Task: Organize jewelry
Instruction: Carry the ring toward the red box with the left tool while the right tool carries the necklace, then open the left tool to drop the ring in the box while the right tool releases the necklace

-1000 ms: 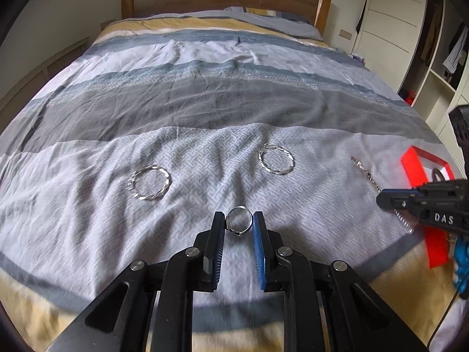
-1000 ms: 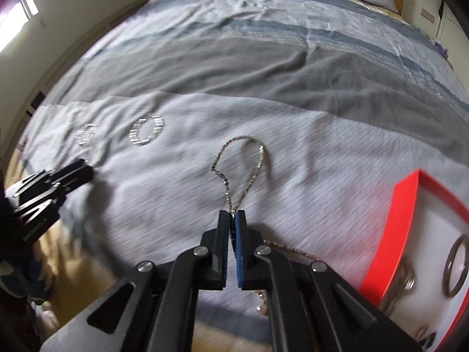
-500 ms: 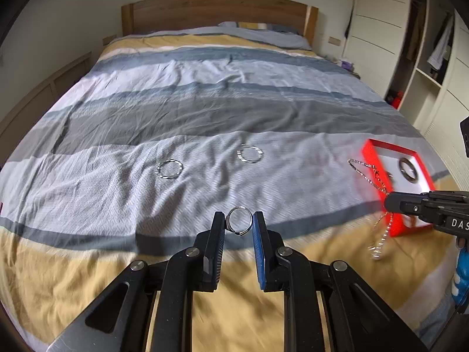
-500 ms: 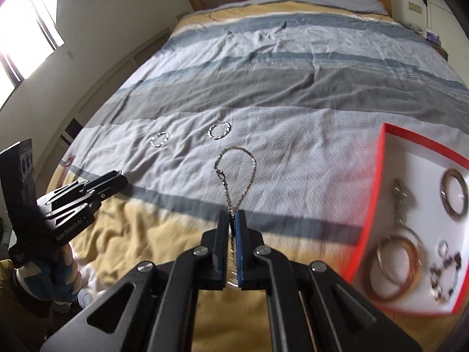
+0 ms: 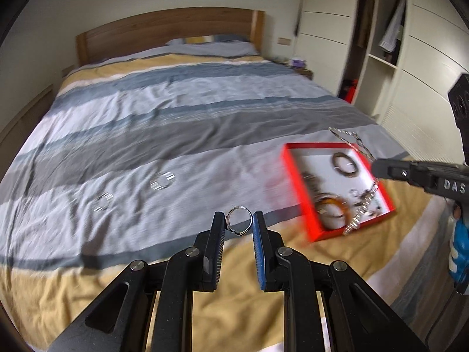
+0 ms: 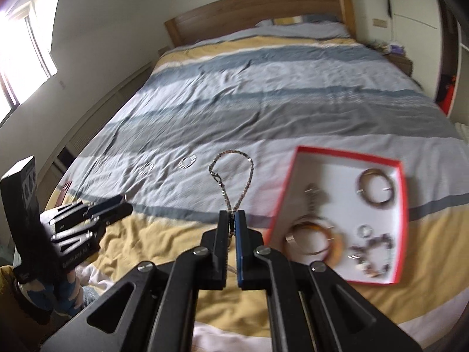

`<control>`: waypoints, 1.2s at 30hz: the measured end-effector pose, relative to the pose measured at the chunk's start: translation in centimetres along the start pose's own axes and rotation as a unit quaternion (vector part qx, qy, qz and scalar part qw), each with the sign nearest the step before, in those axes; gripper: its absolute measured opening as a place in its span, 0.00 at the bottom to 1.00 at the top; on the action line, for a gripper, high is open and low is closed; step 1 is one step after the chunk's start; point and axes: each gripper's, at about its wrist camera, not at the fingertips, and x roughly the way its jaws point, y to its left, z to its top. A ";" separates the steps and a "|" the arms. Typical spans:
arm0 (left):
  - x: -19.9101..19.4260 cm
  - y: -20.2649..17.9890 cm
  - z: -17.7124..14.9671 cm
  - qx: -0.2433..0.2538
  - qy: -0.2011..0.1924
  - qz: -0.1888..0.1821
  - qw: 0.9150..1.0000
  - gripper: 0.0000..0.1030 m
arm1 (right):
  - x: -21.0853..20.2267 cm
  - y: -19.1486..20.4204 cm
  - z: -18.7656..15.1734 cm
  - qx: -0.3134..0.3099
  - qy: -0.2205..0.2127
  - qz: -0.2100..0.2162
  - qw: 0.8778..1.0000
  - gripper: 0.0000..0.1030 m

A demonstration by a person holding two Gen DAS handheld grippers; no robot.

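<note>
Left tongs (image 5: 239,222) pinch a silver ring (image 5: 239,224); right tongs (image 6: 232,223) pinch a chain bracelet (image 6: 234,173) near the red tray (image 6: 296,176).

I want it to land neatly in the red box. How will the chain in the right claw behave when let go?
Probably floppy: the chain hangs as a limp loop from the right claw. It would likely collapse into a heap in the red box, and its tail may catch the rim.

A bed (image 5: 164,123) with a striped cover (grey, blue, yellow) and wooden headboard (image 5: 164,33) fills the room. White wardrobe (image 5: 390,52) stands right; a bright window (image 6: 20,55) lights the left wall.
</note>
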 end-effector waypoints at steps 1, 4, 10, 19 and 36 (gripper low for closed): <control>0.4 -1.0 0.5 0.005 -0.001 -0.007 1.000 0.18 | -0.5 -1.0 0.4 0.004 -0.006 -0.008 1.000 0.04; 2.3 -4.0 2.3 0.021 -0.001 -0.028 0.999 0.18 | -1.2 -3.5 1.3 0.014 -0.016 -0.030 0.999 0.04; 7.3 -8.7 4.6 0.045 0.013 -0.054 0.997 0.18 | -0.4 -8.3 2.0 0.037 -0.016 -0.070 0.997 0.04; 15.0 -12.4 4.7 0.061 0.048 -0.053 0.996 0.18 | 4.5 -14.3 -0.3 0.075 0.025 -0.115 0.990 0.04; 21.1 -13.5 1.9 0.082 0.094 -0.027 0.992 0.19 | 9.3 -14.8 -3.3 0.049 0.082 -0.155 0.983 0.05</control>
